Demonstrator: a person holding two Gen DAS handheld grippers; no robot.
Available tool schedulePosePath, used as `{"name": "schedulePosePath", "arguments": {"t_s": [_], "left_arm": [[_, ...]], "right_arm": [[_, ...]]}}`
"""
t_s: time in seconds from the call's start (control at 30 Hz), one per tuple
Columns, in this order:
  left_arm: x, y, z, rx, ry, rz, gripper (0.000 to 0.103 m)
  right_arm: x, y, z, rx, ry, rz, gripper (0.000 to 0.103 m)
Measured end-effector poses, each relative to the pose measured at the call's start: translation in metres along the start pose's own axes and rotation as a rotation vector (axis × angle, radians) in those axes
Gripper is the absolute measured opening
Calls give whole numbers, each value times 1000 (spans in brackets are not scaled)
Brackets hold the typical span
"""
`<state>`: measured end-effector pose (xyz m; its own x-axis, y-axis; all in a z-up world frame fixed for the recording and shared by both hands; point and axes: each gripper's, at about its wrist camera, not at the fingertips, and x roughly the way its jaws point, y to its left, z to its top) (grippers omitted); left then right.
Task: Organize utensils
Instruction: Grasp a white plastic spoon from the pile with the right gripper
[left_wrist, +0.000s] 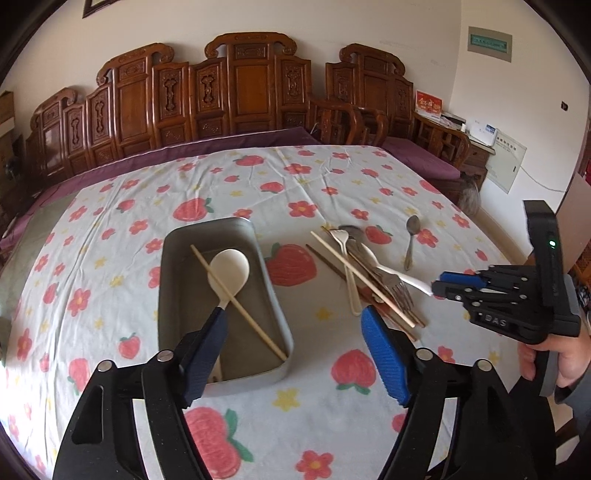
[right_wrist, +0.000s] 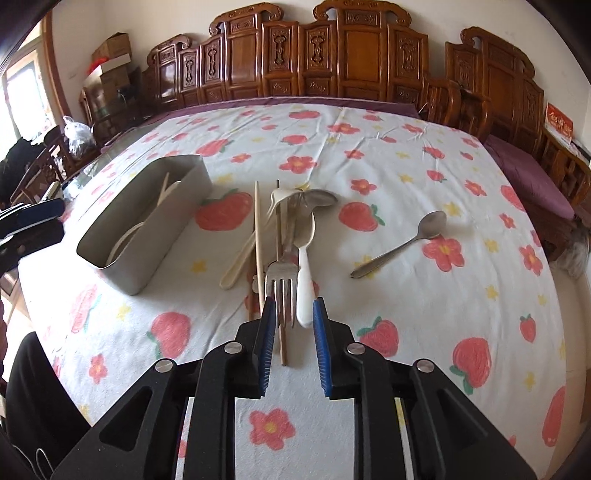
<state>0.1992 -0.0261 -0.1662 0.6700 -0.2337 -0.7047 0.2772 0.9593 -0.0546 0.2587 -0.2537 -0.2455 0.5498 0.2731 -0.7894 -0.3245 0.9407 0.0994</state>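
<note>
Your left gripper (left_wrist: 291, 325): jaws wide, holding nothing, over the grey tray (left_wrist: 275, 291) containing a cream spoon (left_wrist: 229, 273) and chopstick (left_wrist: 236, 302) | your right gripper (right_wrist: 294, 314): jaws slightly apart around the white spoon handle (right_wrist: 304, 291) in the utensil pile (right_wrist: 284, 236), grip uncertain | lettering "DAS" (left_wrist: 495, 320) on its body | lone metal spoon (right_wrist: 406, 242) apart on the strawberry cloth (right_wrist: 369, 155).

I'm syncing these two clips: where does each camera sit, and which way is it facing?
Left wrist: on the left gripper, angled down at the grey bin; the right gripper and a hand show.
Right wrist: on the right gripper, looking down over the metal fork and white spoon; the left gripper shows at the left edge.
Shared: bin, utensil pile, lone metal spoon, strawberry tablecloth.
</note>
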Motion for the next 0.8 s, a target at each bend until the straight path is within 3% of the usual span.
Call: {"name": "schedulePosePath", "arguments": {"t_s": [0.47, 0.8], "left_arm": [[14, -21, -2, 24, 24, -1, 77], [20, -24, -5, 32, 44, 5, 77]], "right_arm": [[59, -13, 45, 40, 105, 31, 22], [94, -22, 52, 50, 201, 39, 22]]}}
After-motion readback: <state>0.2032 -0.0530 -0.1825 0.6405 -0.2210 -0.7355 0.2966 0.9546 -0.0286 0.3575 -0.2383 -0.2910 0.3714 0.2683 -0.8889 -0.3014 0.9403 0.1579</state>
